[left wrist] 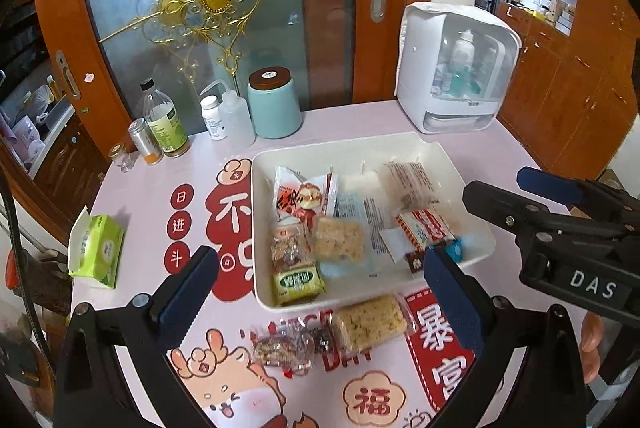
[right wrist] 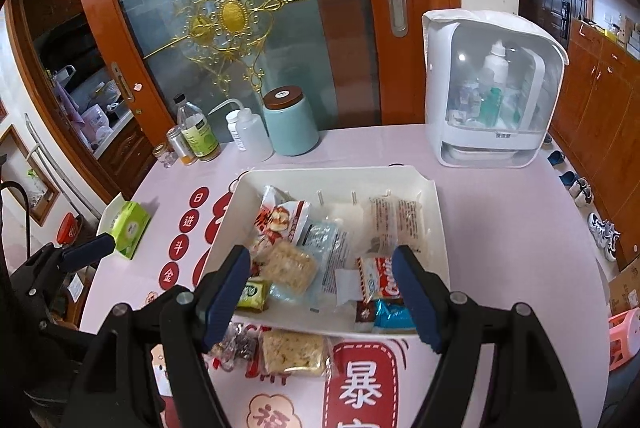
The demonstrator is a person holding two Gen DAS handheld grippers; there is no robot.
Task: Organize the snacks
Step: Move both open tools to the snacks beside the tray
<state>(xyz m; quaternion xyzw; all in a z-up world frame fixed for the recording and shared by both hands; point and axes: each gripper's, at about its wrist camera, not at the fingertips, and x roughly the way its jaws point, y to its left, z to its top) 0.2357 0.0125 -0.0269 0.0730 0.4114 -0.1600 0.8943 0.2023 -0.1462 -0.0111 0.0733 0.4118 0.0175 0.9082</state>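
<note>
Most snacks are already lying in the white tray (left wrist: 436, 148); two are still waiting on the worktop (left wrist: 280, 132) just in front of it, a rice crisp bar (left wrist: 370, 324) and a nut candy (left wrist: 282, 348). The left gripper (left wrist: 320, 292) is hovering with fingers released and empty, both packets lying between and below its tips; the right gripper (right wrist: 324, 292), also released and empty, is hanging over the tray's near edge.

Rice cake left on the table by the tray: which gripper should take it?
Probably left. The rice cake lies between the open left gripper, just beyond the tips. The right gripper, also open, hangs over the tray.
</note>
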